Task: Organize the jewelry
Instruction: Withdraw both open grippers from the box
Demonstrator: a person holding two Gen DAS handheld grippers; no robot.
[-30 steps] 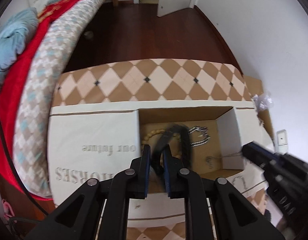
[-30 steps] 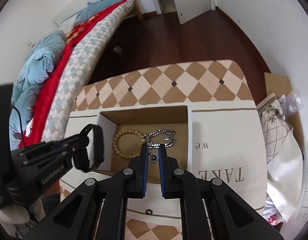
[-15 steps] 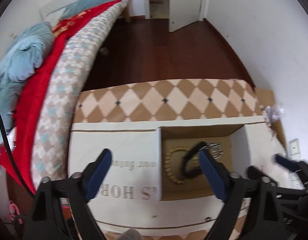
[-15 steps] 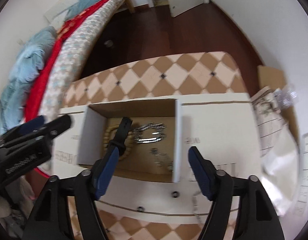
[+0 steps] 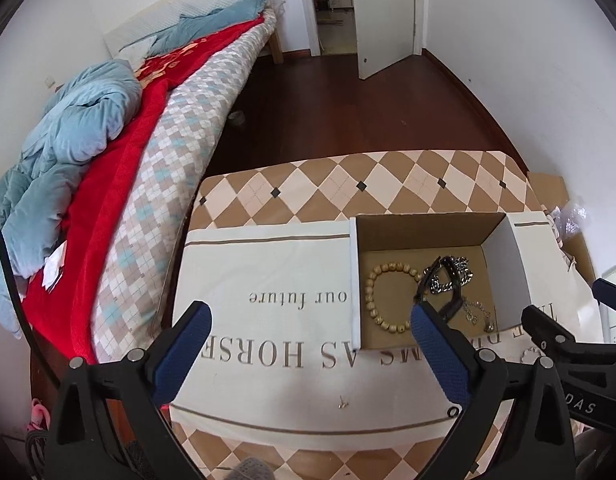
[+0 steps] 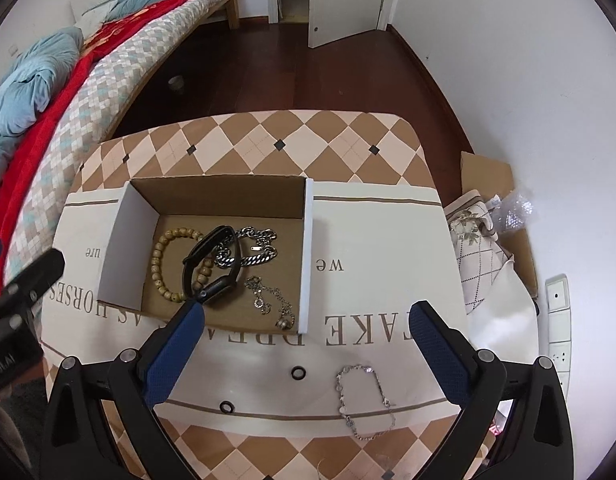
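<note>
Now both grippers hang above the surface (image 6: 291, 136) with nothing between their fingers: the left gripper (image 5: 308, 336) is spread wide, and the right gripper (image 6: 308, 336) is spread just as wide. In the right wrist view an open cardboard box (image 6: 308, 256) sits on a cream cloth (image 6: 388, 240) printed with lettering, toward 11 o'clock from the right gripper. Inside it lie a wooden bead bracelet (image 6: 159, 252), a black smart band (image 6: 211, 264) resting across the beads and partly over a chunky silver chain (image 6: 255, 248), and a thin silver chain (image 6: 267, 296) at the box's near right corner. Outside the box, on the cloth at about 5 o'clock from it, lies a slim silver bracelet (image 6: 364, 400), with two small black rings (image 6: 297, 373) just left of it. The left wrist view shows the same box (image 5: 504, 272) at 1 o'clock, the bead bracelet (image 5: 372, 300) and the band (image 5: 440, 276) inside.
</note>
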